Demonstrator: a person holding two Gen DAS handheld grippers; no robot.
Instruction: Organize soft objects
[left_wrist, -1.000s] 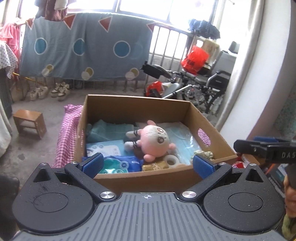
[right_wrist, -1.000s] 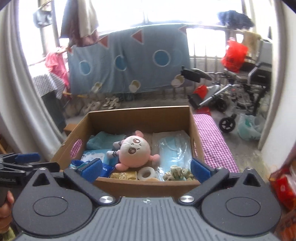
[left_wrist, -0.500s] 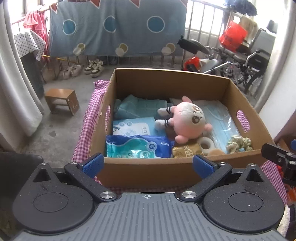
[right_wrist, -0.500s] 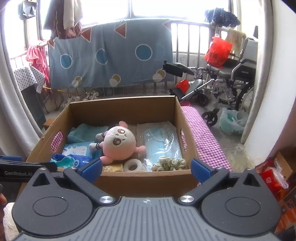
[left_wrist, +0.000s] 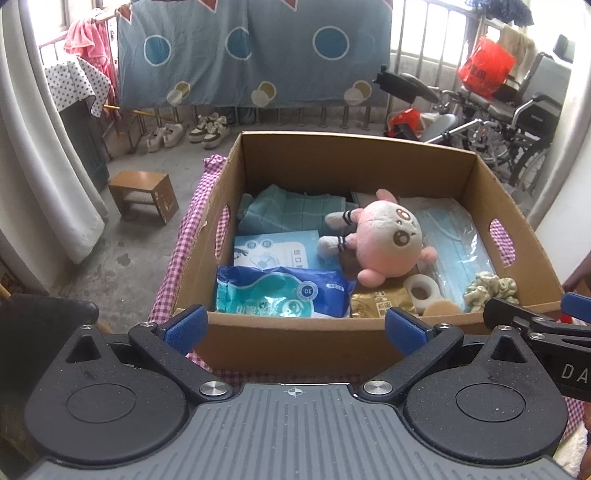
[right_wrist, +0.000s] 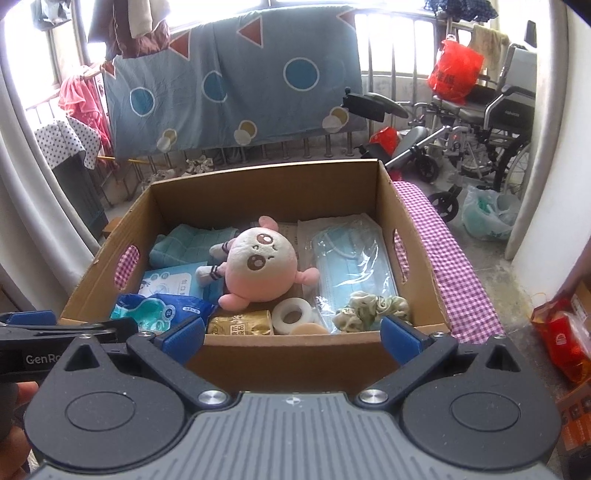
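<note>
Cardboard forms the open brown box (left_wrist: 295, 343) that is seen ahead of both grippers, set on a purple-and-white checked cloth (right_wrist: 454, 266). A round pink-and-cream plush toy (left_wrist: 384, 243) is laid near the middle of the box, partly over a clear packet of blue face masks (right_wrist: 351, 266) at its 3 o'clock. A folded teal towel (left_wrist: 288, 212) is found at the toy's 10 o'clock, a flat light-blue printed packet (left_wrist: 277, 251) at 9 o'clock, and a blue wet-wipe pack (left_wrist: 280, 293) at 7 o'clock against the near wall. A gold foil packet (right_wrist: 240, 325), a white tape roll (right_wrist: 293, 317) and a green fabric scrunchie (right_wrist: 369, 310) are lined along the near wall from 6 to 4 o'clock.

The left gripper (left_wrist: 293, 326) is held spread wide, grasping nothing, just short of the box's near wall. The right gripper (right_wrist: 291, 338) is likewise released and empty, at the same wall.
</note>
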